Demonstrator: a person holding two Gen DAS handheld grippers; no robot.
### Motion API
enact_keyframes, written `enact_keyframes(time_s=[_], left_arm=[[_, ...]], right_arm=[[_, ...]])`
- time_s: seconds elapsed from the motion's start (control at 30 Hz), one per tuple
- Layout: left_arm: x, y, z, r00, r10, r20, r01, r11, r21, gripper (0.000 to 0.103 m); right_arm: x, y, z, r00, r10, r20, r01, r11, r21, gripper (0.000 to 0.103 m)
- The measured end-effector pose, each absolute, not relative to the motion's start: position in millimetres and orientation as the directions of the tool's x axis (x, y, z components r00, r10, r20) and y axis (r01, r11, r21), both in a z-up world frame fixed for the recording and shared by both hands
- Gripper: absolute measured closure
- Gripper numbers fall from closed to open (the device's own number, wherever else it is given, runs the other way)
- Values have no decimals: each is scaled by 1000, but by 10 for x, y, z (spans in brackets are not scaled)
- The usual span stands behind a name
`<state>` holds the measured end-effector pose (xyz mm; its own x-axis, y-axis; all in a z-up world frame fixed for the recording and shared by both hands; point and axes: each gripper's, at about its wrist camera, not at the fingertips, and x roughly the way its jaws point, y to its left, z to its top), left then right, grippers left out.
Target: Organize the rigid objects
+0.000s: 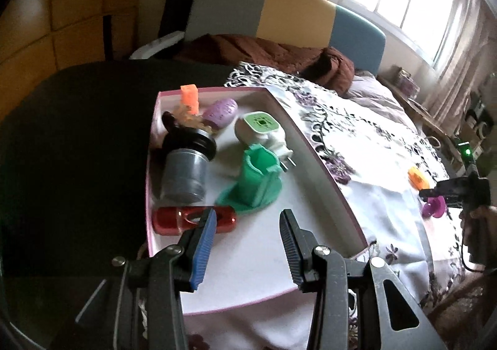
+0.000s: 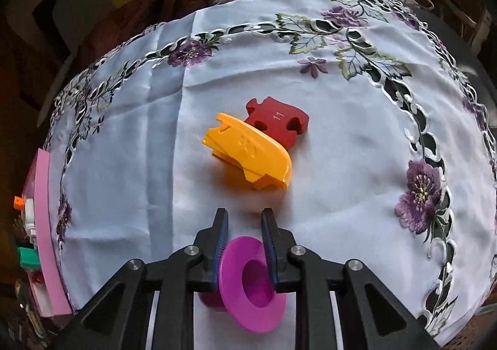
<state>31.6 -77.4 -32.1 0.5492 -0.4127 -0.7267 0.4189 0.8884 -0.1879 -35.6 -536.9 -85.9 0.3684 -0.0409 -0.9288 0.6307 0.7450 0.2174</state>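
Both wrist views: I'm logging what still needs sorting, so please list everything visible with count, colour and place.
box: one, pink rim, white inside, on tablecloth
canister: one, grey with black cap, in box, left
green holder: one, green, box middle
plug adapter: one, white and green, behind holder
red cylinder: one, red, lying at box's near left
lilac piece: one, box back
orange piece: one, box back
yellow part: one, on cloth
red block: one, behind yellow part
magenta spool: one, between right pads
tablecloth: one, white, purple flowers
left hand-held gripper: open, over box
right hand-held gripper: around spool
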Motion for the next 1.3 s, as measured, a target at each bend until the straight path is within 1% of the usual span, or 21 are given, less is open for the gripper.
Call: enact_keyframes(time_s=[0.1,0.17,0.2,0.23,0.27,0.33,0.4,0.47,0.53,0.6,0.63,0.73,0.8,0.9,0.93,0.97,1.07,1.17,1.2,1.23,1.3], left_arm=[[296,-778,-313,551,-410,-726,420,889,-183,59],[293,-786,-309,550,-404,-731,413,892,-182,59],[301,-782,-305,548,-402,-733,412,893,-181,59],[304,-781,-293,549,-400,-734,412,893,-179,59],[304,-776,-275,552,-404,-730,411,893,-183,59],[306,-775,-261,553,-414,-723,414,890,-193,57],[301,-764,-265,548,-424,-722,417,886,-204,57],[296,-749,-277,540,-431,-722,423,881,-210,57],[289,-714,-281,539,-440,-718,421,879,-222,57],[301,-669,-282,539,-447,-714,414,879,-237,57],[303,-655,-283,540,-448,-713,411,879,-242,57],[316,-620,-289,538,-455,-709,405,878,-256,57],[318,-611,-298,536,-460,-708,407,876,-260,57],[303,-591,-300,534,-463,-707,410,873,-263,57],[296,-583,-295,538,-462,-706,410,874,-260,57],[289,-570,-291,541,-459,-705,409,876,-256,57],[291,-536,-299,543,-453,-707,402,879,-255,56],[303,-526,-335,536,-446,-717,394,883,-254,56],[304,-530,-346,533,-444,-720,395,883,-253,56],[304,-543,-356,530,-443,-723,397,883,-251,56],[294,-564,-358,528,-443,-724,402,882,-246,56]], right_arm=[[-381,-5317,-852,364,-51,-930,632,747,206,78],[-375,-5310,-856,360,-54,-932,629,752,199,68],[-366,-5307,-857,360,-50,-932,623,756,201,65],[-351,-5299,-855,363,-43,-931,615,762,204,58],[-340,-5290,-849,361,-40,-932,608,767,203,56],[-350,-5277,-798,361,-53,-931,602,776,189,56],[-407,-5304,-725,369,-75,-926,616,766,183,51],[-487,-5335,-645,374,-112,-921,643,747,170,32],[-594,-5361,-583,370,-143,-918,686,709,166,28],[-720,-5378,-554,388,-120,-914,718,661,218,28],[-816,-5372,-545,419,-93,-903,735,619,277,28],[-940,-5269,-570,466,-23,-884,737,562,374,28],[-940,-5181,-614,486,-3,-874,730,552,404,28],[-854,-5151,-691,485,-29,-874,742,543,394,29],[-816,-5184,-718,493,-48,-869,750,530,396,34],[-782,-5212,-731,494,-62,-867,755,524,393,42],[-615,-5287,-810,447,-65,-892,768,540,346,56],[-428,-5290,-812,395,-117,-911,747,618,244,59],[-378,-5284,-823,382,-115,-917,732,643,224,68],[-326,-5275,-874,359,-96,-929,716,667,207,71],[-273,-5247,-910,346,-115,-931,691,703,170,71]])
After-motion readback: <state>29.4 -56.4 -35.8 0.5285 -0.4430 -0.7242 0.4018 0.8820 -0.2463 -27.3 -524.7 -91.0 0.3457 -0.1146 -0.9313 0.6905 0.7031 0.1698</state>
